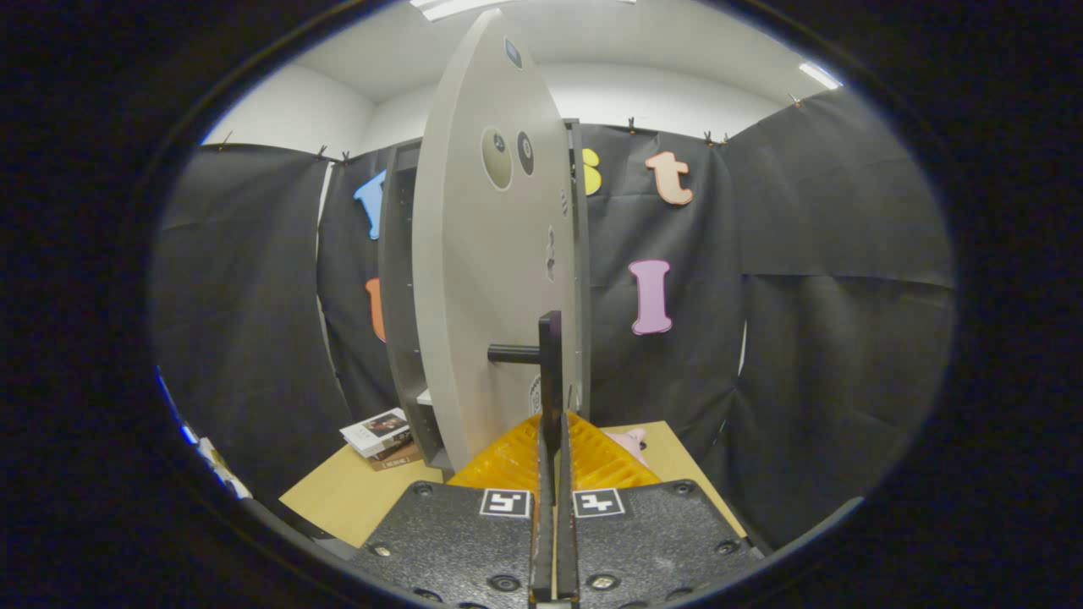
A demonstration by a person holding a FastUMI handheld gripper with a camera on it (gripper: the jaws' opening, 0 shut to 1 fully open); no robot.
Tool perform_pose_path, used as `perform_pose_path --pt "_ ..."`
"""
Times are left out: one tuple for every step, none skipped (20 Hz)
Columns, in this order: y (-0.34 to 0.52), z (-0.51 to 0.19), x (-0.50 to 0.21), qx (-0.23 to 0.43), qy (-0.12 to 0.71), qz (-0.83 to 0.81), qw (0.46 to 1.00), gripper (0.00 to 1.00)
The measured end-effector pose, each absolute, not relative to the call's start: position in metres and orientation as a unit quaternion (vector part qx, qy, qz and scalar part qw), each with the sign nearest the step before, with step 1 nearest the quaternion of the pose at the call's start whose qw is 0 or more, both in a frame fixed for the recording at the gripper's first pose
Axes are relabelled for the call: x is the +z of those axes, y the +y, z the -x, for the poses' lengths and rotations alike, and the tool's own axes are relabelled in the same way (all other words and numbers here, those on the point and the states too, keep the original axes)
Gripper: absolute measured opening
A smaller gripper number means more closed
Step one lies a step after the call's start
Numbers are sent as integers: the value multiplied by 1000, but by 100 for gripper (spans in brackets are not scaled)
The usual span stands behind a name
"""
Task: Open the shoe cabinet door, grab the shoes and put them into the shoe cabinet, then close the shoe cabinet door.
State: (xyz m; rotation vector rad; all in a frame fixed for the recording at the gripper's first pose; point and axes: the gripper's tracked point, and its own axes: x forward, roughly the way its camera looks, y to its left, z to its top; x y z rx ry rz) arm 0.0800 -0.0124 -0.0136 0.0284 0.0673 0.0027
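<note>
A small stack of books [382, 438] is seen at the left on the tabletop [347, 495], just beside the shoe cabinet [398, 296]. The cabinet door [482, 279] is swung open, edge-on ahead of the gripper [552, 427]. The door's dark bar handle [550, 355] is pinched between the fingers, which are pressed nearly together on it. A pink shoe [630, 441] is partly glimpsed just right of the fingers, on the tabletop.

Tan tabletop [355, 495] carries a stack of books [382, 438] near its far corner, white-covered one on top w/ a darker one underneath.
</note>
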Motion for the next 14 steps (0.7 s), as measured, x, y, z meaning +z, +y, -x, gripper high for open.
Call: perform_pose_path --pt "-21 -78 -17 -3 34 -18 999 4" --pt "-32 -79 -16 -9 33 -24 999 4" --pt "-40 -79 -16 -16 32 -27 999 4" --pt "-51 -81 -15 -23 31 -29 999 4" --pt "-60 -80 -15 -28 30 -32 999 4" --pt "-65 -82 -15 -18 32 -38 999 4" --pt "-65 -82 -15 -12 31 -47 998 4" --pt "-63 -82 -16 -5 33 -47 998 4" --pt "-62 -82 -16 -2 33 -43 999 4" --pt "-63 -81 -17 -2 33 -39 999 4" --pt "-65 -79 -16 -2 33 -37 999 4" --pt "-67 -77 -16 -3 34 -37 999 4" --pt "-68 -71 -18 -5 34 -41 999 4" --pt "-70 -64 -19 -9 36 -43 998 6"
